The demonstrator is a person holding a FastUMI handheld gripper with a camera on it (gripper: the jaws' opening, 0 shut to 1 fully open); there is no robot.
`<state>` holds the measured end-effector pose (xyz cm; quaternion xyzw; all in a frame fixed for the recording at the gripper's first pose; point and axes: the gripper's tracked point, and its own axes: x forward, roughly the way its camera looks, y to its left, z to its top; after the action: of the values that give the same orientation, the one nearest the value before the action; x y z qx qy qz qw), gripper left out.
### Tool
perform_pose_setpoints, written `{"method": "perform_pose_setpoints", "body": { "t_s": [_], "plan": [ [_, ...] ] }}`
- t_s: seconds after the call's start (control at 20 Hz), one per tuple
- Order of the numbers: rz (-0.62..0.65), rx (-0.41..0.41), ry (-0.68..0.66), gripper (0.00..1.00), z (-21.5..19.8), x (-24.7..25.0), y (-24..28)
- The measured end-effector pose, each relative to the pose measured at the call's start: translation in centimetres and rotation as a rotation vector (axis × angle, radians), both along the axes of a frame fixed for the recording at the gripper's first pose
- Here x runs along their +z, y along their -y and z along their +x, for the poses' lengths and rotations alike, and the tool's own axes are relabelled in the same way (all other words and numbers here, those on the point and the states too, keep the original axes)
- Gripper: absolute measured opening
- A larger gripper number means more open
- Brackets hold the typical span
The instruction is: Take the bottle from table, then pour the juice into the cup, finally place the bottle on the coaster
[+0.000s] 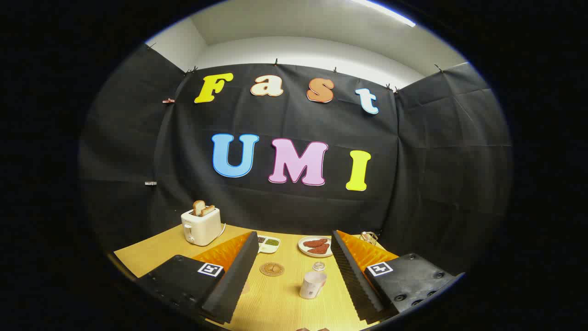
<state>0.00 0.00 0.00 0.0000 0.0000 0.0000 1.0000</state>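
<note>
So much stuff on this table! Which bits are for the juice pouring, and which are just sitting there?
For the job: bottle, cup, coaster, and the open hand-held gripper.

Just lying about: toaster with toast, plate of food, small divided dish.

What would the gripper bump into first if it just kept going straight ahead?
Probably the bottle, standing on the table between the open gripper fingers, nearer one of them. The small cup is just behind it. Depth is hard to judge here.
</note>
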Motion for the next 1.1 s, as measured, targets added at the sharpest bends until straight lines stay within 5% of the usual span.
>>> {"method": "perform_pose_setpoints", "body": {
  "t_s": [0.6,1.1],
  "plan": [
    [0.028,0.119,-0.012,0.97,2.8,0.1,1.2],
    [0.014,0.235,-0.046,0.97,5.3,-5.1,2.7]
  ]
}}
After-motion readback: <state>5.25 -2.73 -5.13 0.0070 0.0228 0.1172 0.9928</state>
